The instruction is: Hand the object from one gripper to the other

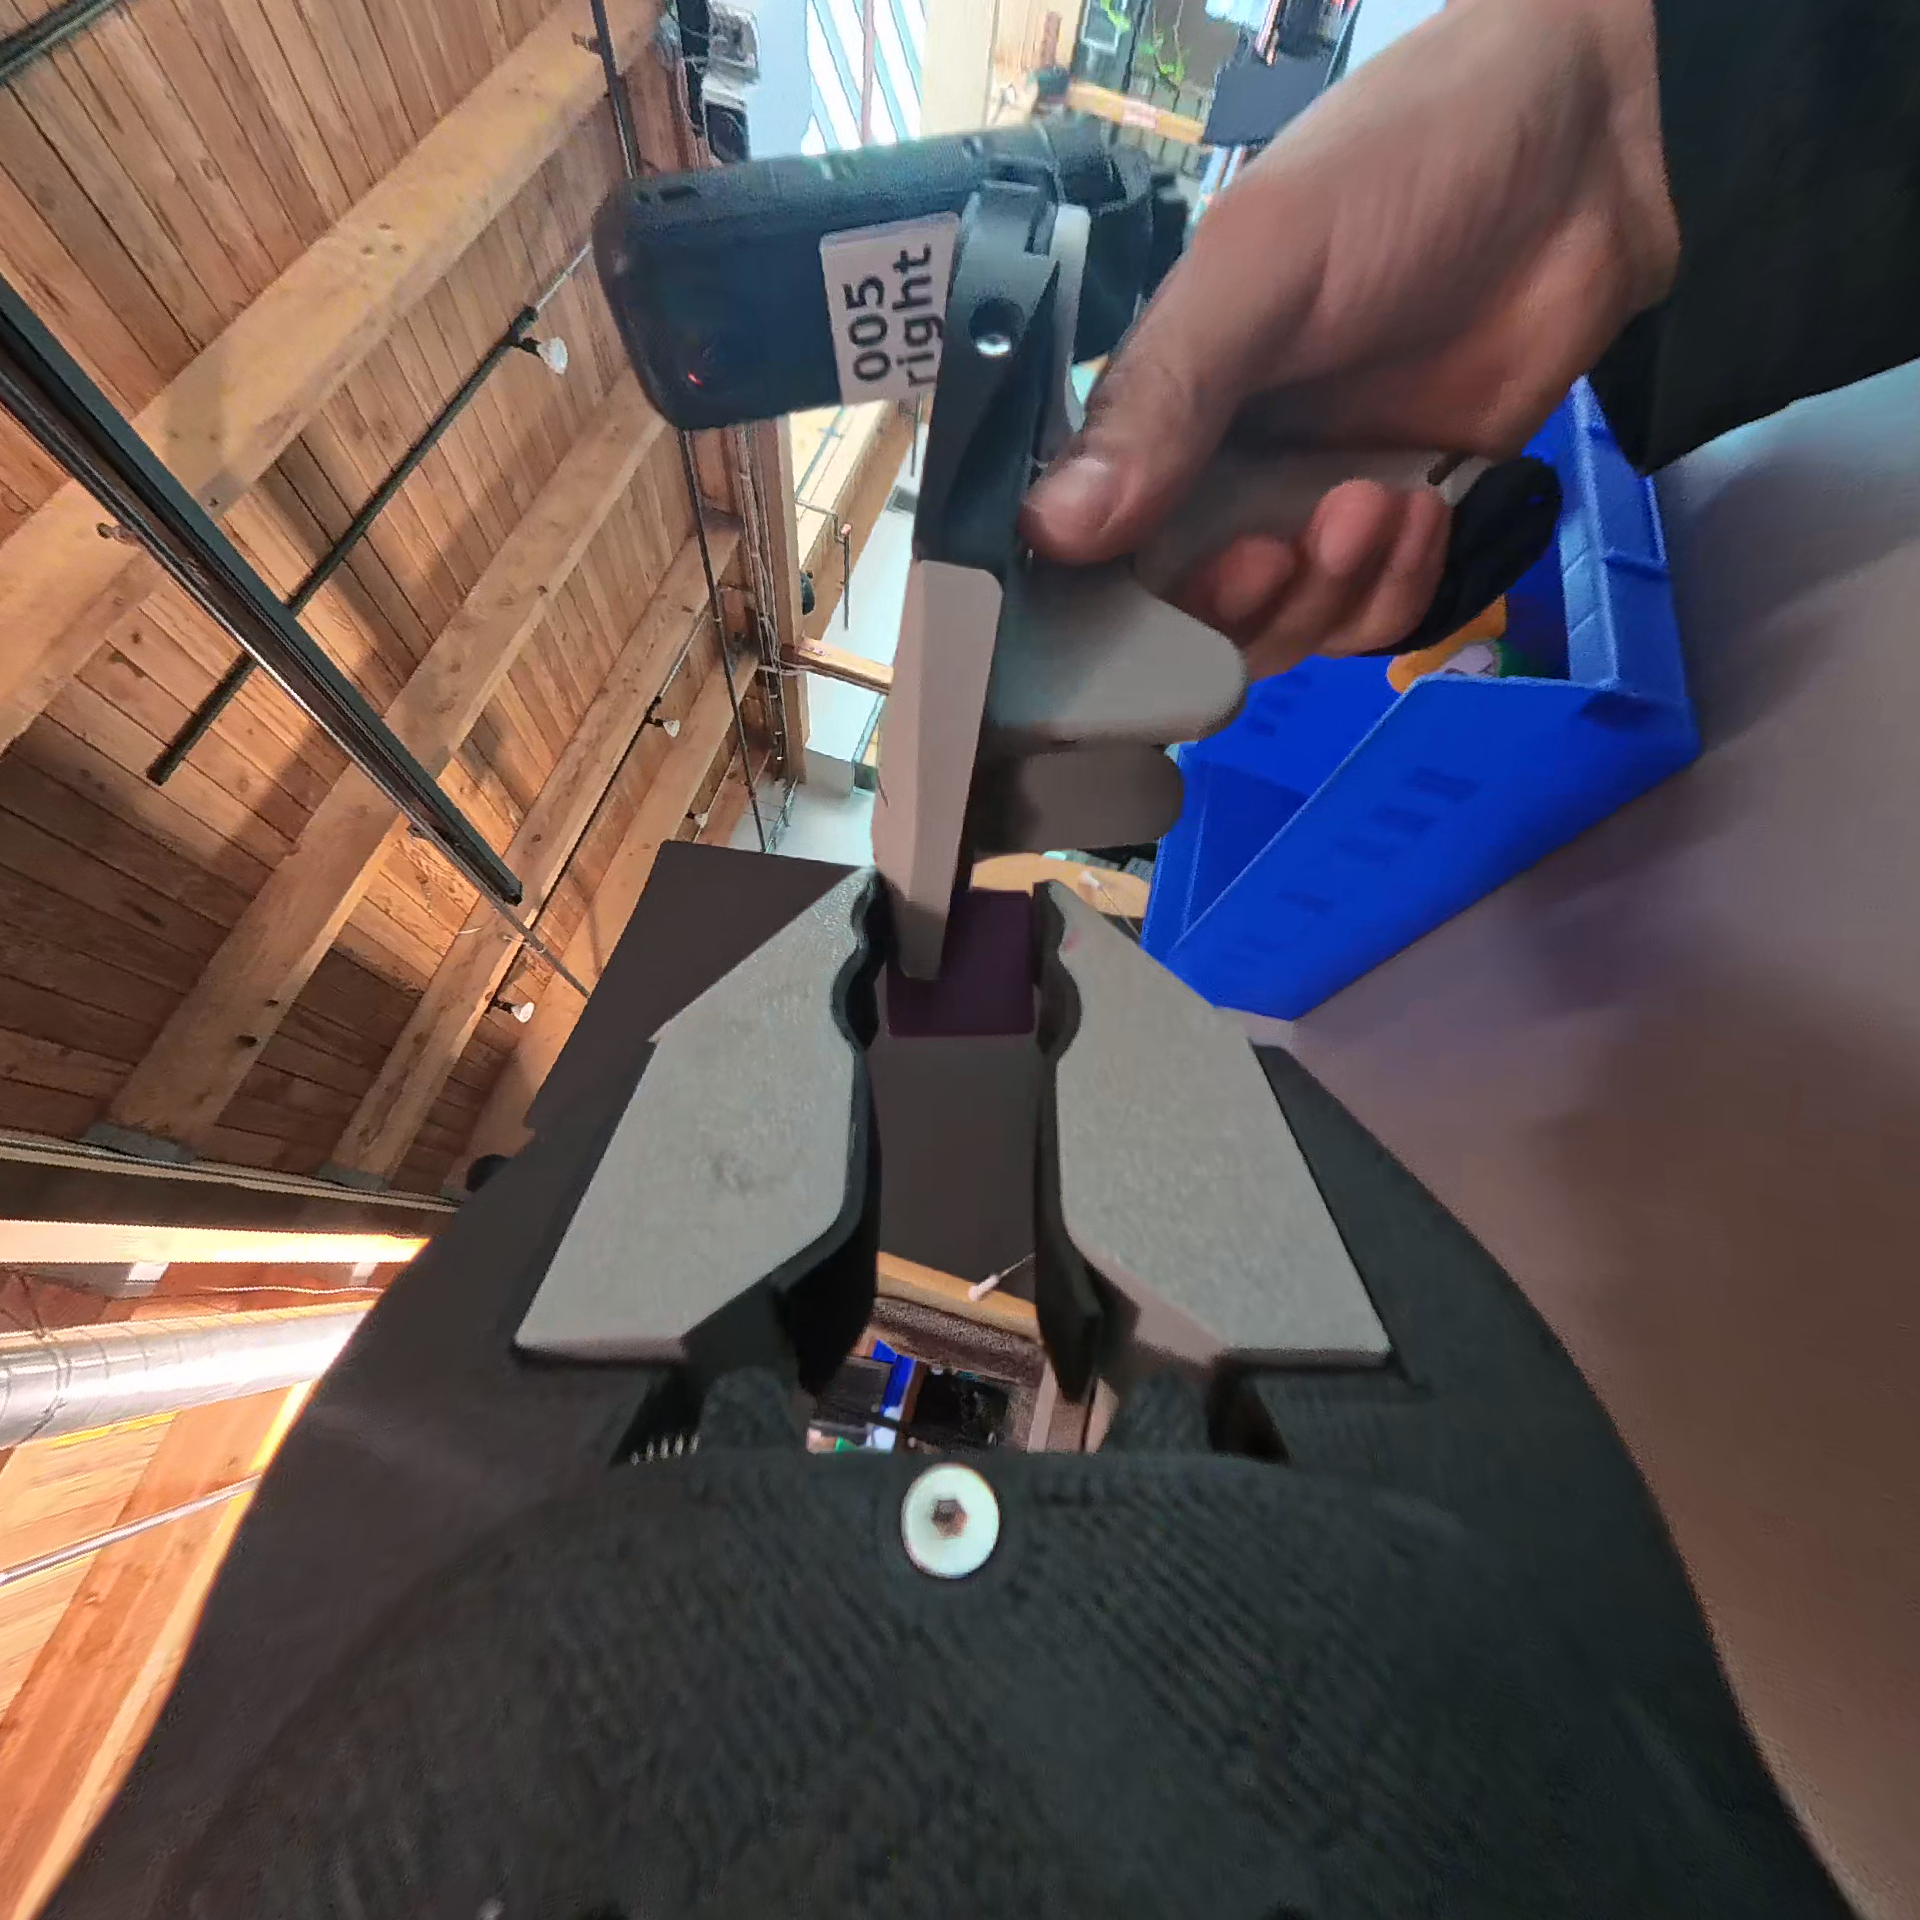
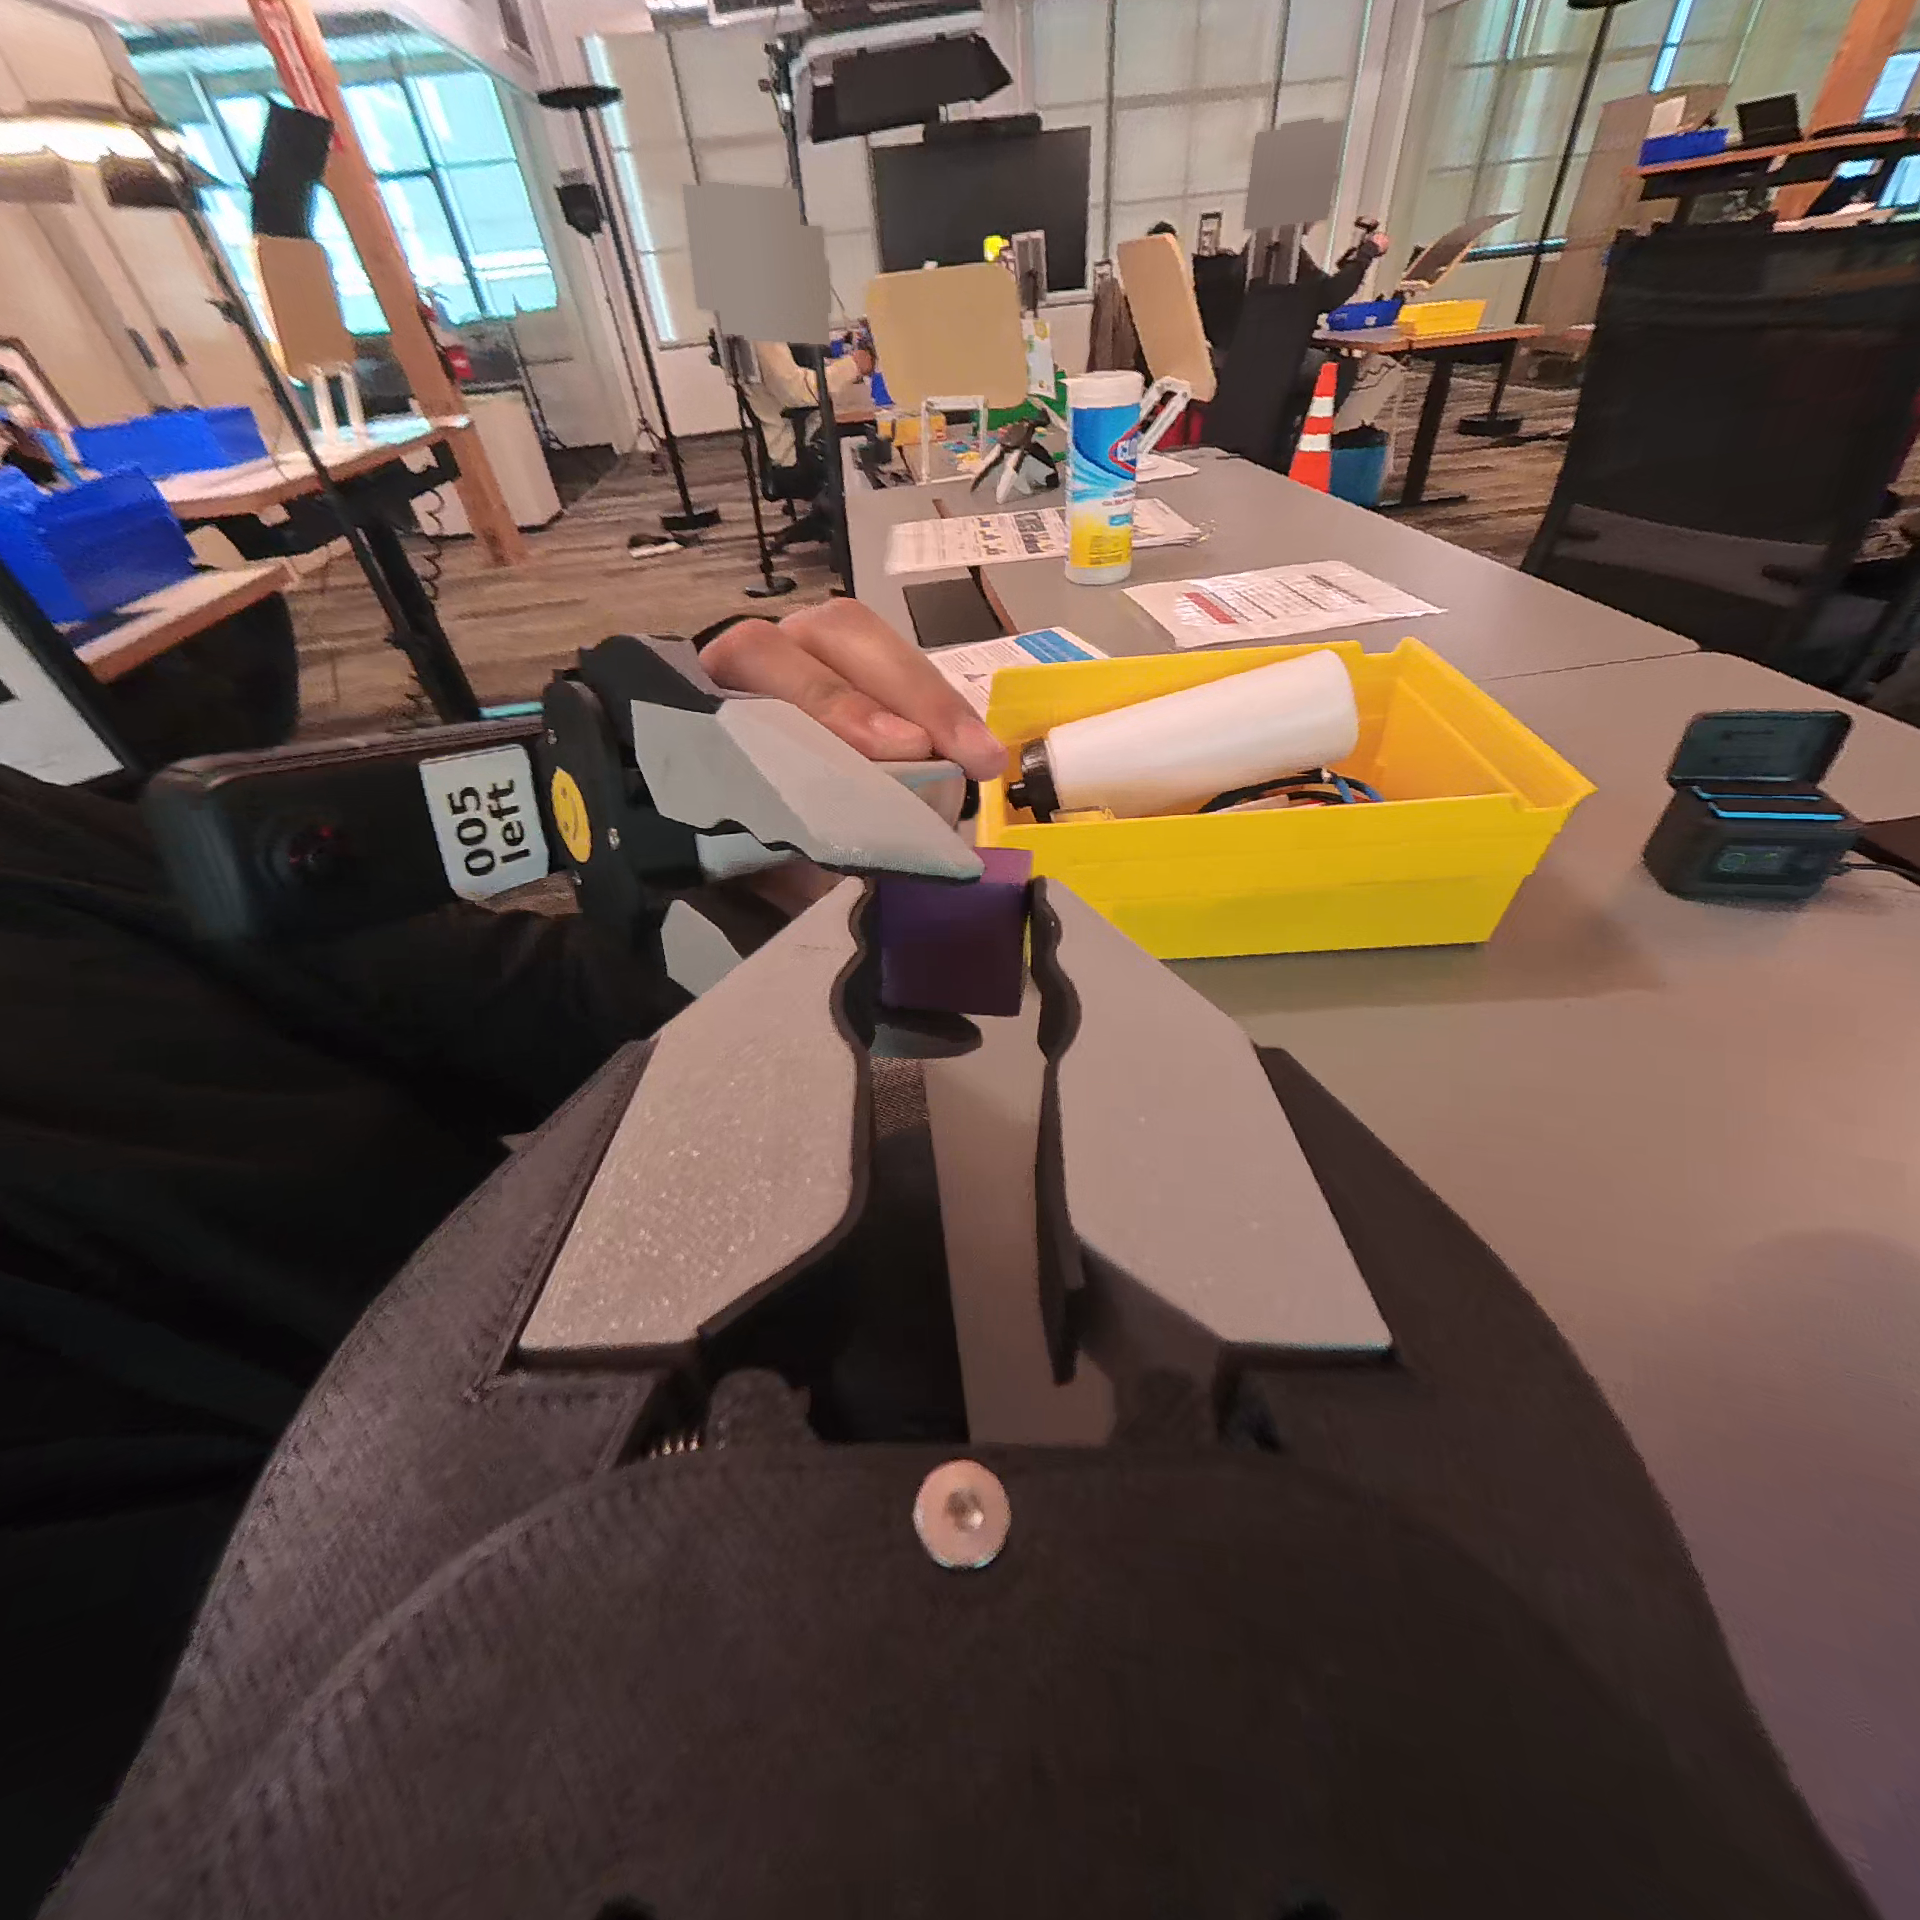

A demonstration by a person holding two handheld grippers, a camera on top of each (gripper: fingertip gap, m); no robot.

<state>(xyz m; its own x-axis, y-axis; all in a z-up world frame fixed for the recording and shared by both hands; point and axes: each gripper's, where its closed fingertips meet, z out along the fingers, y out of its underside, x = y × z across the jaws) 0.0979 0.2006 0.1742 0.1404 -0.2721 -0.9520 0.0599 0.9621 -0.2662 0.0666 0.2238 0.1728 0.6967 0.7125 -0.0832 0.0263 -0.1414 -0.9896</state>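
Both grippers, left point(image 1: 958, 971) and right point(image 2: 951, 940), clamp the purple cube point(image 2: 951, 940); behind it, a yellow bin point(image 2: 1299, 883) holds a white bottle point(image 2: 1195, 732).

Bottle point(image 2: 1195, 732) in bin point(image 2: 1299, 883) — on table point(image 2: 1558, 1143)

Purple cube point(image 2: 951, 940) point(image 1: 961, 977), matte, held off table btwn both hand-held grippers' fingertips, roughly level.

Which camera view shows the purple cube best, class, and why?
The right wrist view: the purple cube shows two faces, well lit, between the right gripper fingertips, with a left gripper finger across its top. The left wrist view shows only one dark face, partly covered by a right gripper finger.
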